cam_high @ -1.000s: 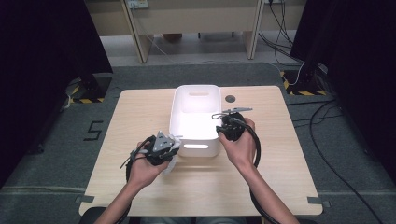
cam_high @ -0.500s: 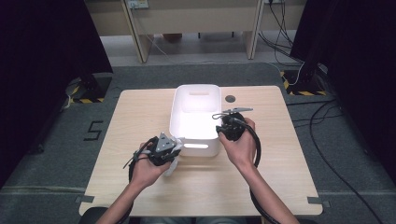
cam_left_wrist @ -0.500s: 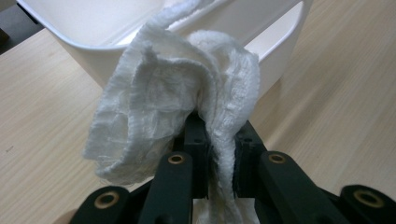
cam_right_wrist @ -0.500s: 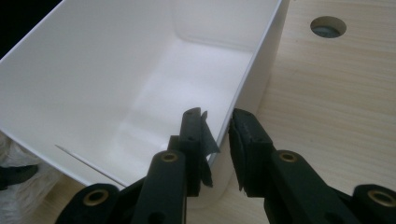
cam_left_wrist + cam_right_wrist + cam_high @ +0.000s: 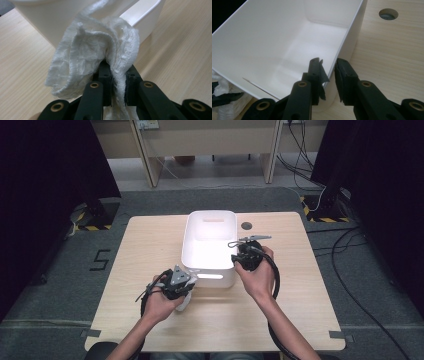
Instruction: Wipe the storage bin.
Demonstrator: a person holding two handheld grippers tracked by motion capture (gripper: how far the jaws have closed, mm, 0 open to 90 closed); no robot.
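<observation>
Nearest the person, the left gripper (image 5: 186, 285) is seen closed tight on a crumpled white wipe (image 5: 97, 57), pinched at a gathered fold while the rest billows loose above the jaws. The wipe is judged light, soft and limp, likely to flop and drag, so a hold on the bunched middle is favoured over a loose edge. It is held just outside the near wall of the white bin (image 5: 192, 247), close to the tabletop (image 5: 150, 245). Farther on, the right gripper (image 5: 328, 68) is set astride the bin's right wall, jaws partly closed with the rim between them; whether the pads press on it cannot be told. The bin's inside is seen bare. Beyond it, a round hole (image 5: 388, 13) is cut in the table.
</observation>
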